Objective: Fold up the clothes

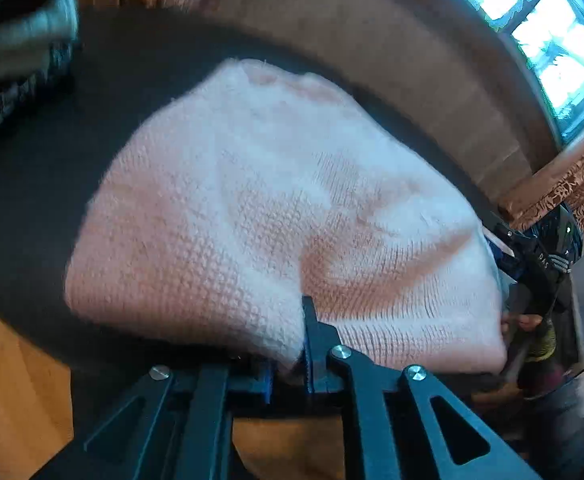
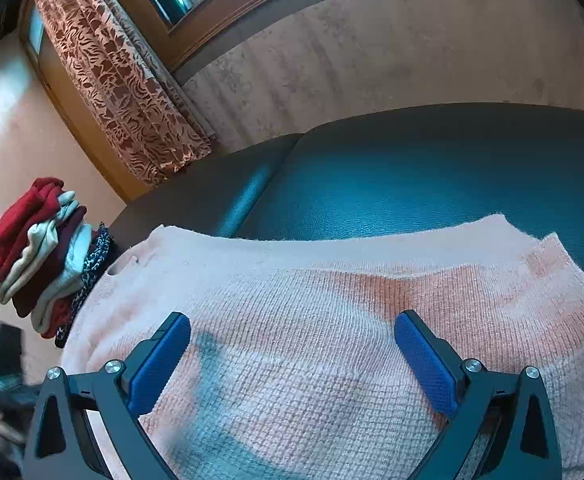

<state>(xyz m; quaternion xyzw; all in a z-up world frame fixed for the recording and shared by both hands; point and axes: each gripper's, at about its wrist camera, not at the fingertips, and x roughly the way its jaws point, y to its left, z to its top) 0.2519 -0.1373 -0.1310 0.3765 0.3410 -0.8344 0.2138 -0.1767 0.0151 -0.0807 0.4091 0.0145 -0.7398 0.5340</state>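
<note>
The pink knit sweater (image 2: 312, 320) lies spread on the dark table (image 2: 412, 168), soft, light and floppy, best taken at its edges, where the left claw (image 1: 287, 356) pinches its hem while the right claw (image 2: 292, 360) hovers spread above it.

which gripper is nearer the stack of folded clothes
Cannot tell. The stack of folded clothes lies left of the open right gripper. The left gripper, shut on the pink sweater, sees the stack blurred, far left.

Left tool (image 1: 289, 354) clamps the near edge of the pink knit sweater (image 1: 251, 208); sweater lies on the dark table (image 1: 139, 80).
</note>
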